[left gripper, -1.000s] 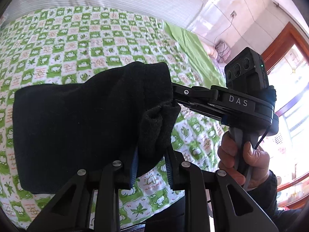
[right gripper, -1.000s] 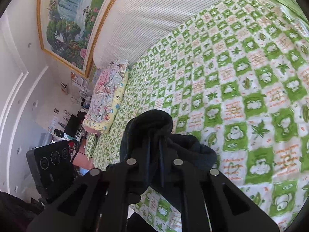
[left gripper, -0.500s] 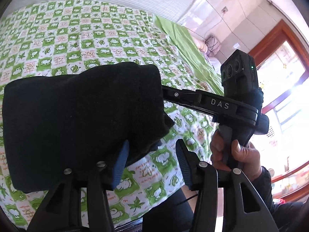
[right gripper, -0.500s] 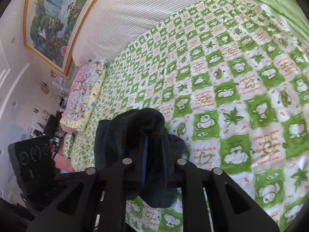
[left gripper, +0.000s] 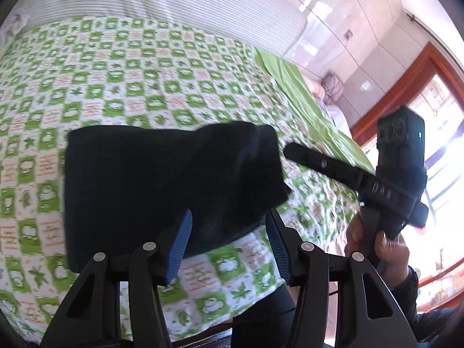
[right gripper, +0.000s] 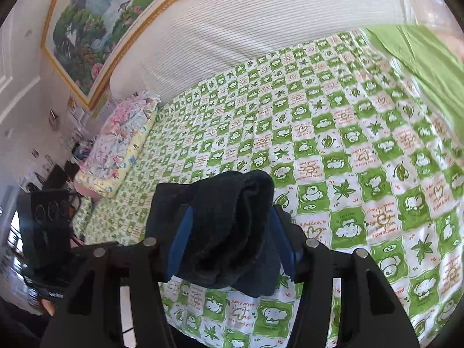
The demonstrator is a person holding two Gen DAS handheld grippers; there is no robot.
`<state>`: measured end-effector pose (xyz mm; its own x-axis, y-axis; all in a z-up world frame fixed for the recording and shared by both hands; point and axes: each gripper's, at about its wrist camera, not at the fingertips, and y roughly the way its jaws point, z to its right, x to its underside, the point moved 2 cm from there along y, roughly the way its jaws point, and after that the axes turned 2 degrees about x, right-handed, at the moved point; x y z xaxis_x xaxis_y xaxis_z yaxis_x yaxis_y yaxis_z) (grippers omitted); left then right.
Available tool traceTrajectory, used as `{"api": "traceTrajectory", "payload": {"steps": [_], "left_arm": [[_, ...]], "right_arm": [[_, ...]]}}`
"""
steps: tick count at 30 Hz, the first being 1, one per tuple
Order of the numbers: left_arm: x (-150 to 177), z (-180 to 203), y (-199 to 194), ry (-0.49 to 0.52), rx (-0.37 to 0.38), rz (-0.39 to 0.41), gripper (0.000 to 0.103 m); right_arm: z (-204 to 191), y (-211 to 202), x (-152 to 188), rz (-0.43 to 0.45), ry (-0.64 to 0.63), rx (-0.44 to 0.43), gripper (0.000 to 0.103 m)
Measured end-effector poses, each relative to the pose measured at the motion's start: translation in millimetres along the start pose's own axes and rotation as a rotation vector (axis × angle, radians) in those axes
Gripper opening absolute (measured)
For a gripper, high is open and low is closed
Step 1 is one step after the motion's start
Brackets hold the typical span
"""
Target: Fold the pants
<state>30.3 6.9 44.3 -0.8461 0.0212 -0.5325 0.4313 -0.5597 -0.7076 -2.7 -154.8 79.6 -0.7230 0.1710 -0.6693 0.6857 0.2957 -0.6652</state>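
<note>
Both grips let go within the last second. My left gripper (left gripper: 229, 242) had a bunched corner of the black pants (left gripper: 162, 185) pinched a second ago; its jaws have just been opening and now stand apart, blue pads clear of the cloth, with the near edge of the bundle lying low between them but unpressed. The right gripper (right gripper: 232, 240) was clamped on the other end of the same fold a second ago; its jaws have just been opening too, and the pants (right gripper: 226, 220) now sit slumped between the spread pads, apparently loose rather than squeezed, though the left pad looks very close to the cloth. In the left wrist view the right gripper (left gripper: 293, 152) shows side-on, its tip just clear of the bundle's right end, held by the person's hand (left gripper: 377, 243). The pants rest as a compact dark rectangle on the green-and-white checked bedsheet (left gripper: 139, 87), near the bed edge closest to me, well apart from the striped headboard (right gripper: 261, 29) and the floral pillow (right gripper: 121, 145). My read: this fold is laid and released. The right end looks puffed, layers rolled rather than flat, so I would judge a smoothing press or one further fold may be wanted before calling it done.
</note>
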Motion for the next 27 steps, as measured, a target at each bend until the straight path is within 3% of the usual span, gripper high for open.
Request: {"api": "traceTrajectory", "payload": {"steps": [6,18,27], "left_arm": [[-2,-30,-17,-0.056,-0.039,0.035,0.056],[1,-82,-26,-0.140,-0.117,0.050,0.056],[2,-111,-18,-0.171,-0.151,0.027,0.060]], "right_arm": [[-6,17,12,-0.051,-0.030,0.061,0.061],[21,23,38,-0.087,0.012,0.169,0.067],[2,21,32,-0.085,0.035,0.062,0.067]]}}
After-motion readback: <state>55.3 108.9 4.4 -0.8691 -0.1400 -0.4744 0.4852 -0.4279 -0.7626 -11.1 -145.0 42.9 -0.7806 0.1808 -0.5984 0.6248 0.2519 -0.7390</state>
